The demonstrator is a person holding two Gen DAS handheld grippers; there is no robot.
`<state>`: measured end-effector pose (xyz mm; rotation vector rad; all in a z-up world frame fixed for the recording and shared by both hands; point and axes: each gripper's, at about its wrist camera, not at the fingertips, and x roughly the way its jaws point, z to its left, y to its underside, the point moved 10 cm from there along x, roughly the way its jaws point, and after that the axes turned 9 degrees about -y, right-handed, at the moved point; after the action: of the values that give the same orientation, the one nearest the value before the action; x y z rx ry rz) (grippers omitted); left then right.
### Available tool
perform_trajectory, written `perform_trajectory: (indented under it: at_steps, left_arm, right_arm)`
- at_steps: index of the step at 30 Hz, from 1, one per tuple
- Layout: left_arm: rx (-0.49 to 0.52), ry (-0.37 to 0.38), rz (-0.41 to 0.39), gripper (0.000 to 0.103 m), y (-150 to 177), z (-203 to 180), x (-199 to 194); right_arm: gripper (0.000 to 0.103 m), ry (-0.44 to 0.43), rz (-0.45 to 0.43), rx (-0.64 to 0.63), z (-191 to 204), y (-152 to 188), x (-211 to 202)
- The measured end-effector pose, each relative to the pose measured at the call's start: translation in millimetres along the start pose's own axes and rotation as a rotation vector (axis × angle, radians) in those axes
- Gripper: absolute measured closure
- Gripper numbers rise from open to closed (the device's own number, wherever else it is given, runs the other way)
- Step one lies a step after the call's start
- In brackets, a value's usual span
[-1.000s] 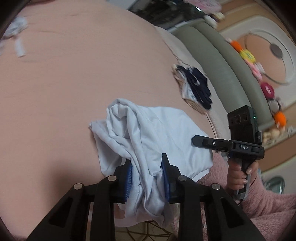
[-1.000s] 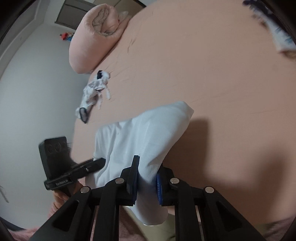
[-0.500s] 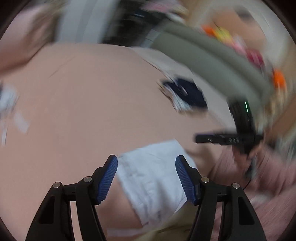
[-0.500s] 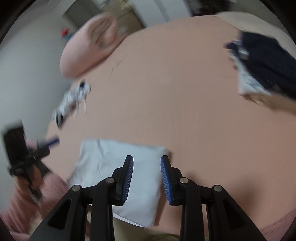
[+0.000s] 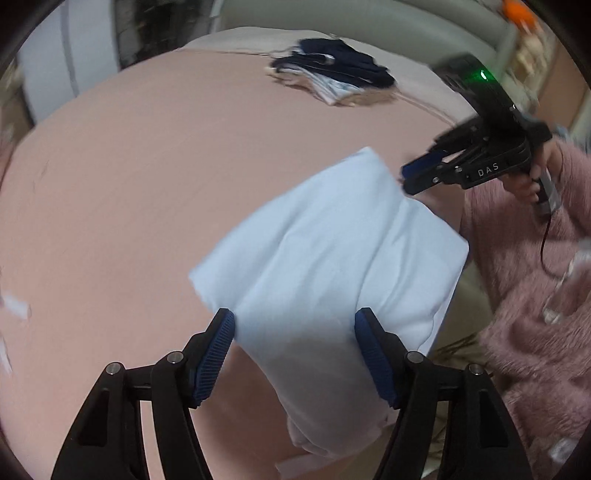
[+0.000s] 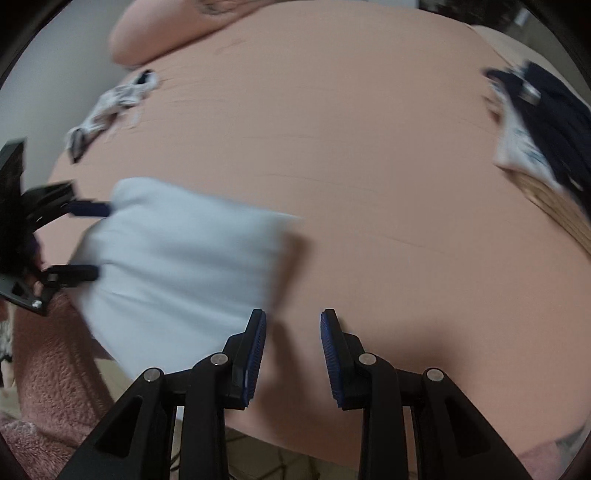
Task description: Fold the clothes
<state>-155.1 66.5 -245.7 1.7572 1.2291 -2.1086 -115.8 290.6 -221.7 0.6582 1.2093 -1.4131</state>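
A folded pale-blue garment [image 5: 332, 258] lies flat on the pink bed sheet [image 5: 147, 184] near its front edge. My left gripper [image 5: 294, 317] hovers over the garment's near end; its jaws are opening, the cloth lies between and under them, and the pads do not press it. My right gripper [image 6: 292, 317] stands open just right of the garment [image 6: 184, 251], with only bare sheet between its pads. Each gripper shows in the other's view: the right gripper [image 5: 410, 181] at the garment's far corner, the left gripper [image 6: 94, 240] at its left edge.
A stack of folded clothes [image 5: 332, 79] with a dark navy piece on top sits at the bed's far right [image 6: 535, 129]. A crumpled white-and-black item [image 6: 110, 103] and a rolled pink blanket [image 6: 166, 26] lie far left. A person's pink fuzzy sleeve [image 5: 535, 332] is close by.
Both grippers were shut on the bunched, lifted garment; both have let go and opened. The garment now lies folded flat on the sheet, and both grippers have rolled and shifted.
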Motion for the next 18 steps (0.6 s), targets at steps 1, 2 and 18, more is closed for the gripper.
perform_trajectory:
  at_steps: [1,2,18]
  left_arm:
    - [-0.010,0.001,-0.005,0.036,-1.9,-1.3,-2.5]
    - [-0.006,-0.004,-0.017,0.037,-3.2,-3.0,-7.0]
    - [-0.285,0.019,-0.074,0.013,0.4,9.7,20.6]
  right_arm:
    - [0.073,-0.016,-0.025,0.012,-0.1,-2.2,-7.9]
    - [0.073,-0.042,-0.058,0.009,5.0,-5.2,-17.2]
    - [0.073,-0.024,0.037,-0.039,38.3,13.3,11.9]
